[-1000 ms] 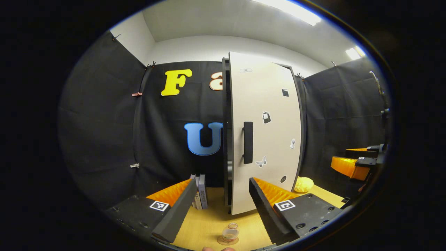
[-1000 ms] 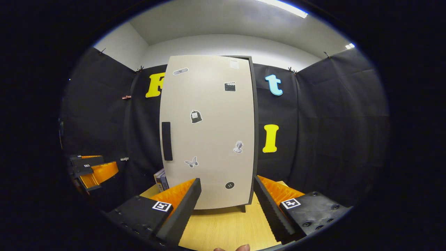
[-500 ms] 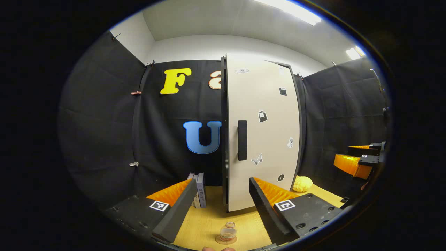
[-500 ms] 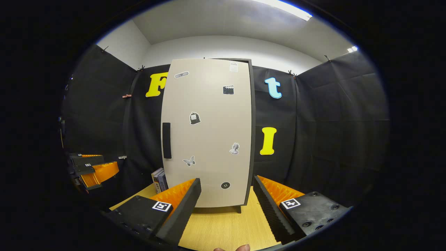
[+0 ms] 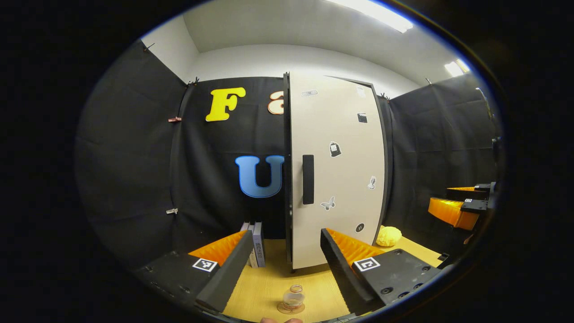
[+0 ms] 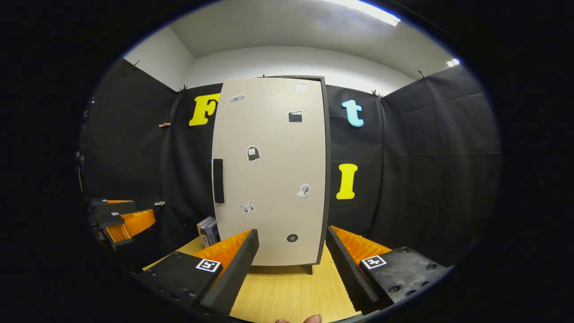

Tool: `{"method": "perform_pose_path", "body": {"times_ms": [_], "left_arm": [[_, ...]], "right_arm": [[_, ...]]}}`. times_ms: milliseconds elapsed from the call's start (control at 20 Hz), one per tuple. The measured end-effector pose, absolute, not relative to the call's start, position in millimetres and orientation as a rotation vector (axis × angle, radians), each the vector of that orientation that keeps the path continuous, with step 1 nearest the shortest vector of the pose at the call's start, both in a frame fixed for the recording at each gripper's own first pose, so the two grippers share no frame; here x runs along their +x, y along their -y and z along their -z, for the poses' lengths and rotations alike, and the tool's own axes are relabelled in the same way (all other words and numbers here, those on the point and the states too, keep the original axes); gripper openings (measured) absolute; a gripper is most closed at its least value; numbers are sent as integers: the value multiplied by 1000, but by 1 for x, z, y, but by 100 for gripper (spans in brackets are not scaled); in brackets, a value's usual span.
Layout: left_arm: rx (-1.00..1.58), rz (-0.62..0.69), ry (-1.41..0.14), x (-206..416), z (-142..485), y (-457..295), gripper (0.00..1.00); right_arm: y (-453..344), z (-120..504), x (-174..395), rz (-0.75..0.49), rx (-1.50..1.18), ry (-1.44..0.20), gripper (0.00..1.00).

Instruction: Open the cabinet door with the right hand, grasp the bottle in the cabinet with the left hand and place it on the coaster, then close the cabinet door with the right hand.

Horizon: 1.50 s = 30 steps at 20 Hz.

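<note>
A: Nearest?
B: Left gripper (image 5: 283, 264) spread wide, holding nothing; between its fingers the bottle (image 5: 292, 299) stands on the coaster (image 5: 281, 309); books (image 5: 256, 244) beyond.
A: Right one?
B: Right gripper (image 6: 291, 264) wide too, empty; cabinet door (image 6: 273, 170) shut ahead; a yellow lump (image 5: 388, 236) beside the cabinet, hard to identify.

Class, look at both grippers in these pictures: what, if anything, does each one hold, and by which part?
Nothing is held. The left gripper and the right gripper are both open, with only the light wooden table between their fingers; the small glass bottle stands free on its round coaster.
</note>
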<state>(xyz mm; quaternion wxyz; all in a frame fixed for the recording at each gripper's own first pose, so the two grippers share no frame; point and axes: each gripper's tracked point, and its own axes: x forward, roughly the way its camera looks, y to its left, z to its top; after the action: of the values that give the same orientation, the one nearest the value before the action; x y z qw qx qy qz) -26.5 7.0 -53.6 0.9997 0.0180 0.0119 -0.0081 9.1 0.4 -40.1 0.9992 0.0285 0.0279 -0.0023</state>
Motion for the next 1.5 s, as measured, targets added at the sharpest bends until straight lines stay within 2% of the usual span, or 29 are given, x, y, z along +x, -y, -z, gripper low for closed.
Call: {"method": "perform_pose_path", "body": {"times_ms": [1500], "left_arm": [[46,28,-24,-26,53,-1,95]], "right_arm": [[0,42,9,2,62,-70,98]]}}
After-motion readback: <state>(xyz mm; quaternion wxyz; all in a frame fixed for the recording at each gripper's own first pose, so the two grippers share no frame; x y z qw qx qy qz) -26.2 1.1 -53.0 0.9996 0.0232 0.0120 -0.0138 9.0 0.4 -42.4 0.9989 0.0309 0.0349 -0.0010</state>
